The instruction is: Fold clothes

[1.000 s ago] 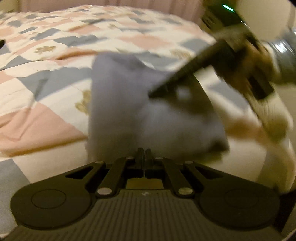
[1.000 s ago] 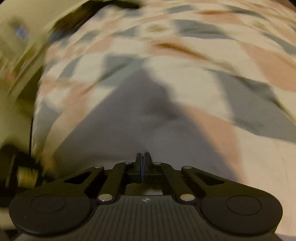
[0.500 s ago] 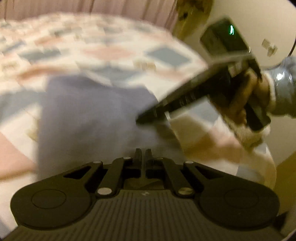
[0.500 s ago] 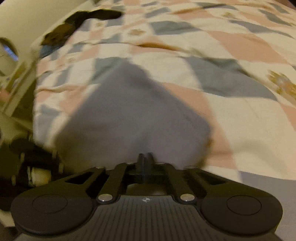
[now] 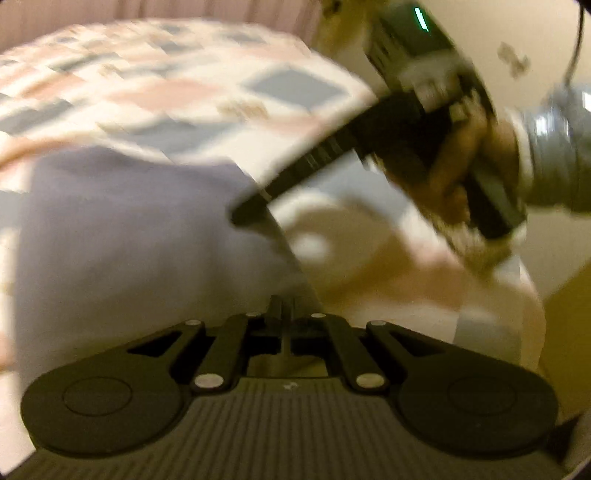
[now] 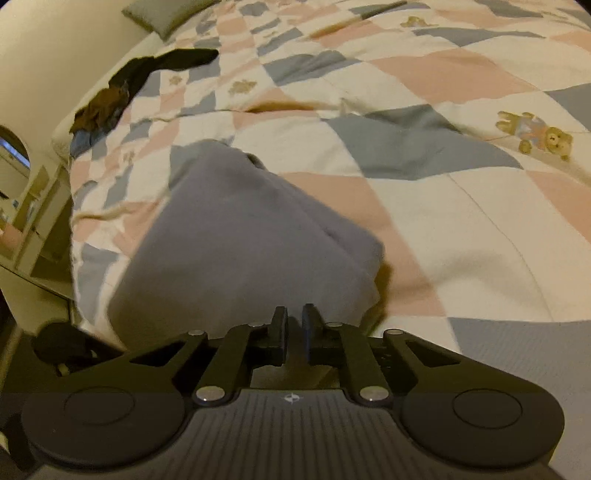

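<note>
- Grey-lilac cloth, soft and rather thick: this is the folded garment (image 6: 236, 236), and it lies as a compact bundle on the patchwork quilt (image 6: 461, 206), near the edge of the bed closest to both tools.
- It looks light and limp, not slippery; I think it will sag and open if it is lifted by one layer only. On its side toward the bear print, the stacked layers show as rounded edges.
- A good place to take hold, in my judgement, is a near corner where all layers meet, so that the pinch takes the whole thickness.
- The right gripper (image 6: 293, 325) is at the near edge of the garment. Its jaws stand a little apart, with a narrow gap between them, and I see no cloth in that gap.
- The left gripper (image 5: 282, 314) is at the other near corner of the garment. Its jaws look pressed together; the picture is blurred, and I cannot tell whether cloth is caught between them.
- In the left view a hand (image 5: 461, 162) with a grey sleeve holds the right tool over the garment's far side.
- Beyond the garment, at the far edge of the quilt, lies a dark heap of clothes (image 6: 122, 92), and a grey pillow (image 6: 166, 13) behind it.
</note>
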### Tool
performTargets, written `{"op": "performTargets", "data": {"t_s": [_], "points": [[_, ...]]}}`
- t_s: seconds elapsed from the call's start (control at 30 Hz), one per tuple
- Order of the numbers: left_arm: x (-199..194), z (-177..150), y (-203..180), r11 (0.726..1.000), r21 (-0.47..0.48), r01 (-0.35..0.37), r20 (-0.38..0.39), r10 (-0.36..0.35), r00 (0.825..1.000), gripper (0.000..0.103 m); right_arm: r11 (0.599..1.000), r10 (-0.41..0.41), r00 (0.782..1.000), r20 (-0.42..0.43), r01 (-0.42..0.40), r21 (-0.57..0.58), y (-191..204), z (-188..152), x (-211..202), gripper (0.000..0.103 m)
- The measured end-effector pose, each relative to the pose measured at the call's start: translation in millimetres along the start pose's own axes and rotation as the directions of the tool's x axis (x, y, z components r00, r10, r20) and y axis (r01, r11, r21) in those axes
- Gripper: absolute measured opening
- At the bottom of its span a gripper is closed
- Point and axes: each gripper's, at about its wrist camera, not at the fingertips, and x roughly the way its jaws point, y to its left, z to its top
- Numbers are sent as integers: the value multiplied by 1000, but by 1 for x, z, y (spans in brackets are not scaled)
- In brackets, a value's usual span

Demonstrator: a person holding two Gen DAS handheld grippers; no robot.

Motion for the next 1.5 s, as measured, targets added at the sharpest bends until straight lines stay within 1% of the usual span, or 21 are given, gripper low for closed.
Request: {"op": "performTargets", "data": {"t_s": [0.1, 0.13, 0.17, 0.2, 0.23, 0.3, 0.33, 0.4, 0.47, 0.5, 0.53, 0.6, 0.7, 0.77, 0.83, 0.9, 0.97, 1.07, 1.13, 1.27, 1.5], "points": [[9, -6, 2, 999, -46, -2, 3, 2, 1000, 2, 999, -38, 999, 14, 38, 39, -19, 7, -5, 0], [6, -3, 1, 999, -32, -8, -3, 7, 1000, 2, 998, -44, 999, 24, 43, 41, -21, 10, -8, 0], [0, 2, -3, 1000, -1, -17, -3, 17, 1000, 2, 998, -50, 998, 43, 49, 25, -18, 14, -13, 2], [-6, 6, -4, 1000, 17, -17, 4, 16, 1000, 2, 998, -54, 997, 63, 54, 12, -14, 17, -17, 10], [-12, 10, -4, 1000, 21, -6, 18, 6, 1000, 2, 999, -37, 996, 78, 36, 15, -11, 18, -19, 15], [-16, 13, -4, 1000, 27, 6, 17, -7, 1000, 2, 999, 13, 994, 108, -16, 30, -7, 18, -21, 14], [-10, 12, -5, 999, 39, 4, -4, -4, 1000, 2, 999, 11, 994, 104, -15, 33, -5, 16, -18, 15], [4, 4, -10, 997, 74, -8, -52, 12, 999, 2, 997, -65, 995, 77, 61, 42, -8, 13, -4, 14], [9, 2, -16, 993, 118, -3, -69, 11, 998, 2, 984, -148, 986, 83, 138, 110, -23, 10, 5, 20], [2, 5, -17, 993, 118, 16, -63, -8, 998, 3, 979, -155, 983, 100, 139, 150, -29, 10, 0, 30], [-7, 8, -15, 994, 107, 25, -58, -19, 998, 6, 974, -152, 981, 119, 128, 187, -33, 10, -6, 27], [-28, 15, -3, 997, 81, -3, -47, 7, 999, 6, 966, -151, 976, 158, 112, 234, -35, 10, -20, 27], [-57, 31, 30, 998, -25, -65, -17, 64, 998, 5, 967, -136, 967, 215, 81, 243, -16, 3, -42, 27], [-61, 39, 48, 992, -42, -120, -14, 119, 993, 6, 969, -117, 965, 233, 60, 238, 5, -7, -46, 28], [-46, 39, 56, 984, -15, -179, -74, 178, 981, 6, 972, -114, 969, 218, 64, 225, 25, -21, -38, 30], [-22, 36, 65, 972, -18, -236, -170, 230, 958, 6, 968, -141, 978, 155, 103, 229, 39, -37, -21, 33], [-9, 37, 70, 967, -33, -253, -207, 241, 948, 6, 951, -198, 975, 97, 167, 260, 43, -51, -2, 35], [-10, 51, 66, 963, -37, -267, -222, 253, 942, 7, 920, -235, 963, 132, 176, 349, 48, -55, -10, 40], [-19, 60, 65, 960, -37, -277, -232, 261, 937, 15, 904, -266, 952, 154, 191, 382, 58, -54, -21, 40], [-37, 76, 71, 955, -22, -295, -232, 282, 931, 20, 878, -316, 933, 173, 219, 426, 84, -56, -36, 40], [-65, 69, 89, 953, 26, -301, -238, 298, 924, 23, 823, -391, 897, 206, 241, 514, 126, -67, -42, 42]]}}
